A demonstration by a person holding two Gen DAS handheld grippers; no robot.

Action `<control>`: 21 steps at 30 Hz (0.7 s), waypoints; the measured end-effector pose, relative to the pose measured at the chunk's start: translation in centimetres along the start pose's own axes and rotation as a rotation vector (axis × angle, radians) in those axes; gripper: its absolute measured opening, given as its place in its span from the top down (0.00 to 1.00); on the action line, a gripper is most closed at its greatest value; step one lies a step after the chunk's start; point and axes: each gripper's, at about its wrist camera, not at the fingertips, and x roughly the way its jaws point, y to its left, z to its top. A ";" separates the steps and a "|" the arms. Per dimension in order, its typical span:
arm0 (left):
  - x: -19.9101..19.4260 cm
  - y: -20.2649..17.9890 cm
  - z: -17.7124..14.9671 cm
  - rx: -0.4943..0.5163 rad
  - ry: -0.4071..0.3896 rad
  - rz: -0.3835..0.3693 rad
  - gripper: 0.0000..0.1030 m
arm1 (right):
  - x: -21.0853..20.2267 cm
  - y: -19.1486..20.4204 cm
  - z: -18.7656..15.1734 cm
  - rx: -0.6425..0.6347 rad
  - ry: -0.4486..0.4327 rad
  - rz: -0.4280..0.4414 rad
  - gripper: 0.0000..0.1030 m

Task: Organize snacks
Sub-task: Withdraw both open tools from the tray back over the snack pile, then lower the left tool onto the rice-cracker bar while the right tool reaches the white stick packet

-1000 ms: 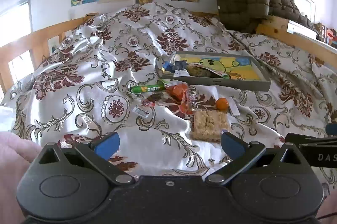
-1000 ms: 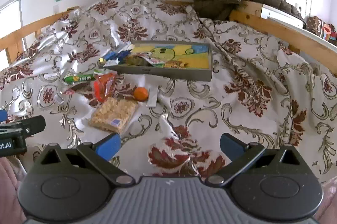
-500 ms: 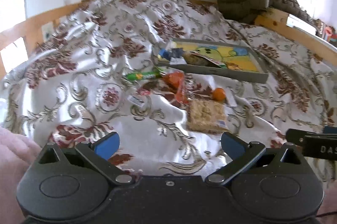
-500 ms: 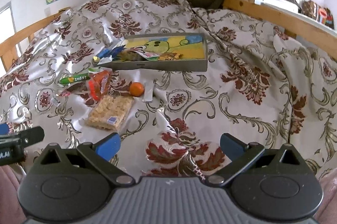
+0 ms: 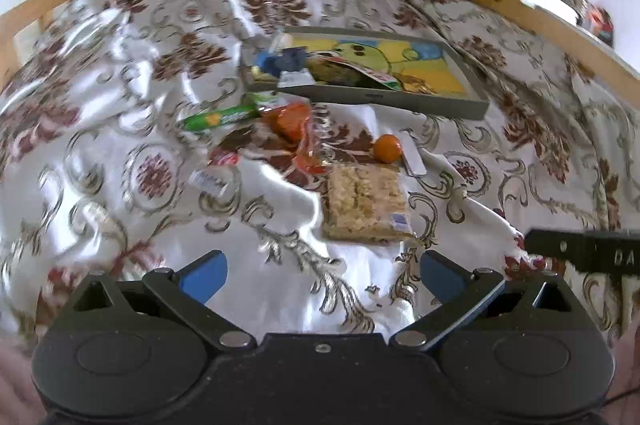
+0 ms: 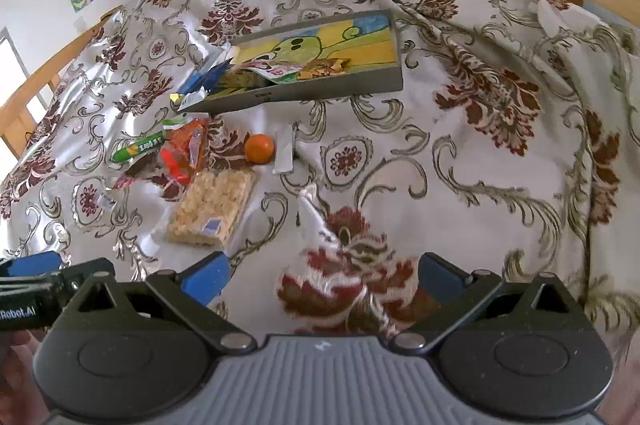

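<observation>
I see both grippers hovering over the patterned bedspread point(image 6: 480, 153), holding nothing: the left gripper point(image 5: 322, 271) has its 2 blue-tipped fingers spread wide, and so does the right gripper point(image 6: 322, 275). The snacks lie scattered ahead of me. A square puffed-rice cake point(image 5: 364, 203) in clear wrap, pale and knobbly with a small blue label, sits nearest. Just beyond it are a small orange fruit point(image 5: 387, 147), a crinkled orange packet point(image 5: 296, 123) and a green stick pack point(image 5: 220, 118). Farther back, a grey tray point(image 5: 460, 107) with a cartoon-printed floor holds several wrappers at its left end.
</observation>
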 end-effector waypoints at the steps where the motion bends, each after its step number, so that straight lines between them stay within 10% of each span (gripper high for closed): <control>1: 0.3 -0.2 0.3 0.024 -0.001 -0.002 0.01 | 0.3 -0.1 0.4 -0.010 0.002 0.004 0.00; 21: 8.4 -1.0 3.6 0.110 0.080 -0.069 0.01 | 6.1 -1.0 4.8 -0.151 -0.041 0.052 0.00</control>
